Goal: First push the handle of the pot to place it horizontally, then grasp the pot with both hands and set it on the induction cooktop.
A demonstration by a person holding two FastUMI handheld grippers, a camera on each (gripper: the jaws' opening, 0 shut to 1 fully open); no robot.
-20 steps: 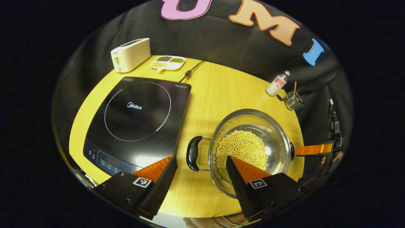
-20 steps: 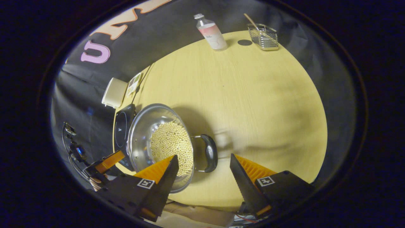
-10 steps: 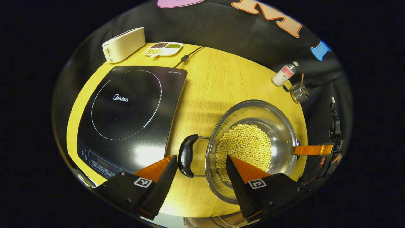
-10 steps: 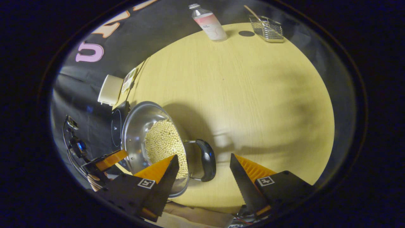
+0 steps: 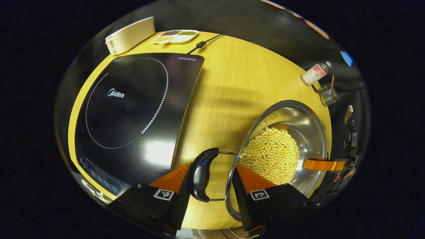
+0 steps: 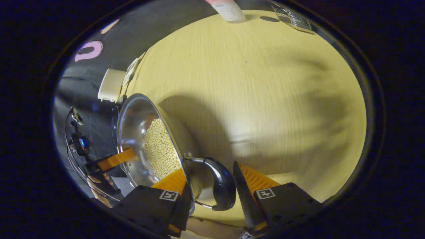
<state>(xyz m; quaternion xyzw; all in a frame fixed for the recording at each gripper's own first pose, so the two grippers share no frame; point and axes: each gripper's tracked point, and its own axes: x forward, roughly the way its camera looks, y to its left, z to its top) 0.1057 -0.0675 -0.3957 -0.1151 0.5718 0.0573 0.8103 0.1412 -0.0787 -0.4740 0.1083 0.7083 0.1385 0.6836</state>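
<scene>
The induction cooktop [image 5: 132, 109] carries the brand "Midea" in white script inside its dotted ring, and "HEGON III" in small white letters at its far right corner. The print on its control strip is too small to read. The markings on the bottle [image 5: 315, 73] by the table edge are illegible too.

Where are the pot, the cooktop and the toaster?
pot [image 5: 308, 122], left gripper view, on its shiny inner wall.
cooktop [image 5: 132, 109], left gripper view, on its black glass.
toaster [image 5: 131, 30], left gripper view, on its cream side.
</scene>
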